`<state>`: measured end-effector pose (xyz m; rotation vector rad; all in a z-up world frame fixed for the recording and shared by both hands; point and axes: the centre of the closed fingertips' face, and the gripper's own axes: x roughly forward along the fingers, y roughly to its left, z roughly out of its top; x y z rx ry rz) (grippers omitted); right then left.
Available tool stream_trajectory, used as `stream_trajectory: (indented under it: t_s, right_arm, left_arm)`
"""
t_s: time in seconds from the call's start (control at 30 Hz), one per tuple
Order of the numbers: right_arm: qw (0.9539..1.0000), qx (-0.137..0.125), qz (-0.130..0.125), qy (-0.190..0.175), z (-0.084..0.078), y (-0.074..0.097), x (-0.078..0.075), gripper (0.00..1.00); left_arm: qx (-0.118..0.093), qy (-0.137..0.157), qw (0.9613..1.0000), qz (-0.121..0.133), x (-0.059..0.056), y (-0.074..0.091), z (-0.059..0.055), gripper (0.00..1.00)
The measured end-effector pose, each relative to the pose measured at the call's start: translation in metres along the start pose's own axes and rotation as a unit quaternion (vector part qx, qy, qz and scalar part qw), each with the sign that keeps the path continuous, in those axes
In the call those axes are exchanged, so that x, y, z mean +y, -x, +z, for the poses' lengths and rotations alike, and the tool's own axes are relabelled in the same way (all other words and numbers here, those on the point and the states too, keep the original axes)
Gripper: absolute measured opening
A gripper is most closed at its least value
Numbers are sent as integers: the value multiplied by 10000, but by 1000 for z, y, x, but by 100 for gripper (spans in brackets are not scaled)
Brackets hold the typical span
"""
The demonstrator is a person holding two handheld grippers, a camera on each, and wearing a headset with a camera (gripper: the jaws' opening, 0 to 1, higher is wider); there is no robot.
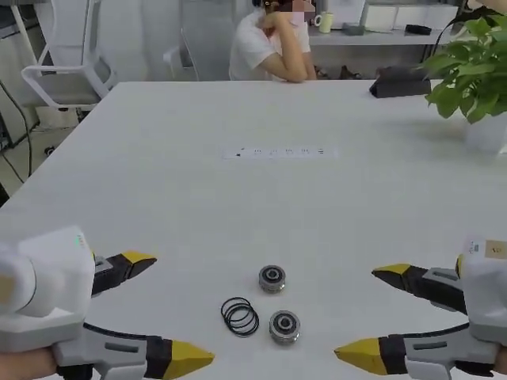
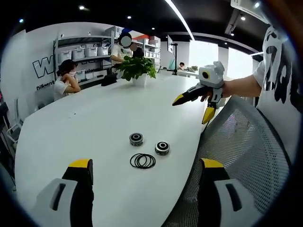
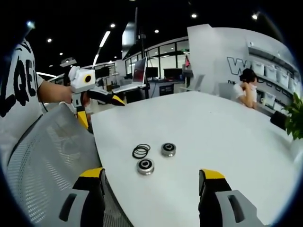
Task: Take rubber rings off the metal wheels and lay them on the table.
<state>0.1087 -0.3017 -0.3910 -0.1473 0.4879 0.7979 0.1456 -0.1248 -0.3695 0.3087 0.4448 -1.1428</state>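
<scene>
Rubber rings (image 1: 240,316), thin, black and round, lie in a small overlapping stack flat on the white table (image 1: 198,174), near its front edge and between the two grippers. Just to the right of the stack in the head view, close but not touching, sits one small round metal wheel (image 1: 284,326), flat on its side, with a dark band round its rim and a dark hub. A second metal wheel of the same kind (image 1: 272,278) lies a little farther back, apart from both the first wheel and the rings. Whether the dark bands are rubber rings is too small to tell.

The left gripper (image 1: 181,309), grey with yellow-tipped black jaws, hovers at the lower left of the head view with its jaws spread wide and nothing between them. The right gripper (image 1: 356,313), of the same build, hangs at the lower right, its jaws likewise spread apart and holding nothing. Both are clear of the rings and wheels, one on either side.

Farther up the table lies a pale strip with small marks (image 1: 277,152). At the far end a seated person in a white top (image 1: 265,51) leans on the table, with a black pouch-like object (image 1: 400,81) and a green leafy potted plant (image 1: 467,71) to the right. A grey mesh chair back (image 2: 236,142) shows in the left gripper view.
</scene>
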Motion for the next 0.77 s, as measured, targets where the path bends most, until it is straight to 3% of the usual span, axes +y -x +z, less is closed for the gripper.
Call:
stream_trajectory:
  t_s: [0.77]
  right_arm:
    - [9999,-50,-57,130,6,7,2,82]
  left_arm:
    - [-13,34,10000,62,-2,6,0,91]
